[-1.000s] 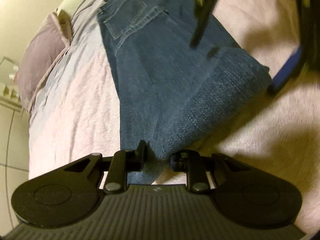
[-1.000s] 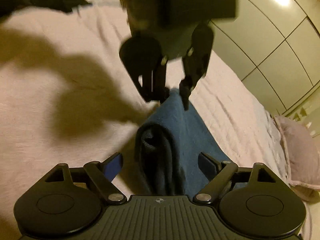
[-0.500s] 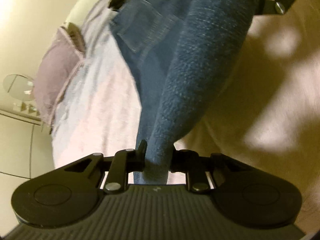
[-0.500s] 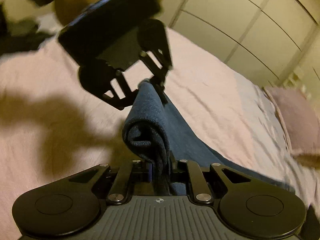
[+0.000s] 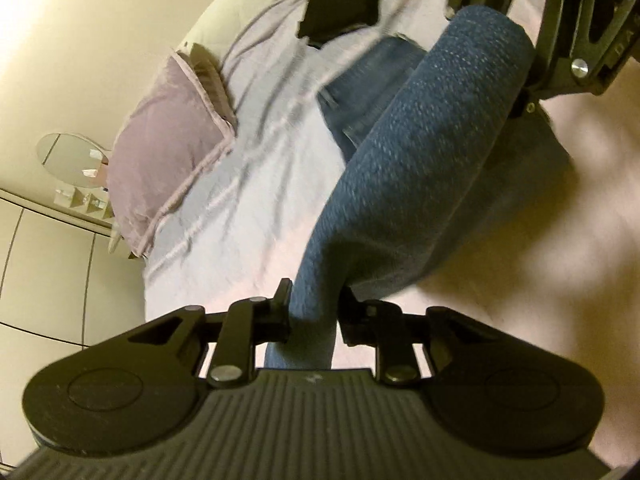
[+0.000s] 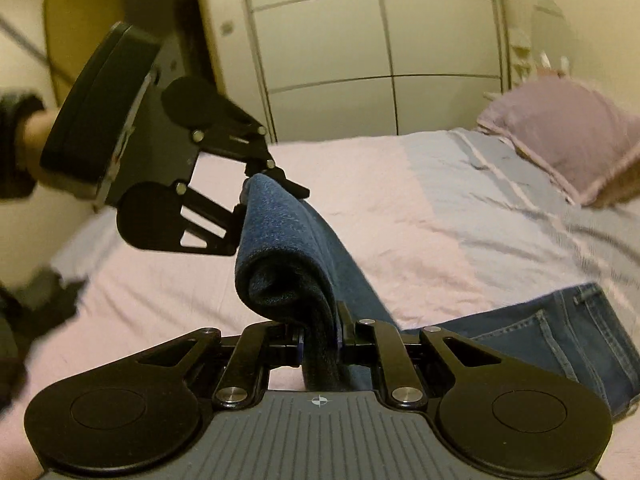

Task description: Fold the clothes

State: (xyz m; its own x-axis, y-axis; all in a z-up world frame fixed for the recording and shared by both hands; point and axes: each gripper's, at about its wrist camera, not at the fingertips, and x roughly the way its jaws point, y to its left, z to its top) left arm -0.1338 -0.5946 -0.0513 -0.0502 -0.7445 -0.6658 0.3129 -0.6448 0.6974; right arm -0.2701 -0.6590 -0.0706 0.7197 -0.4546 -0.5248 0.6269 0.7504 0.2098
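Denim jeans (image 5: 420,168) hang lifted above the bed (image 6: 400,208), each end clamped in the jaws of the left gripper (image 5: 314,312) and right gripper (image 6: 320,336); only the right view shows the pocketed seat lying flat.

A: Deep blue denim on the jeans (image 6: 552,340), a paler speckled weave on the folded edge, light stitching tracing the pocket.

B: Bedsheet (image 6: 400,216) is soft pink, turning grey-blue with pale stripes toward the mauve pillow (image 6: 568,132).

A: Both grippers matte black, silver rivets. Cream wardrobe doors (image 6: 320,40) crossed by thin dark lines.
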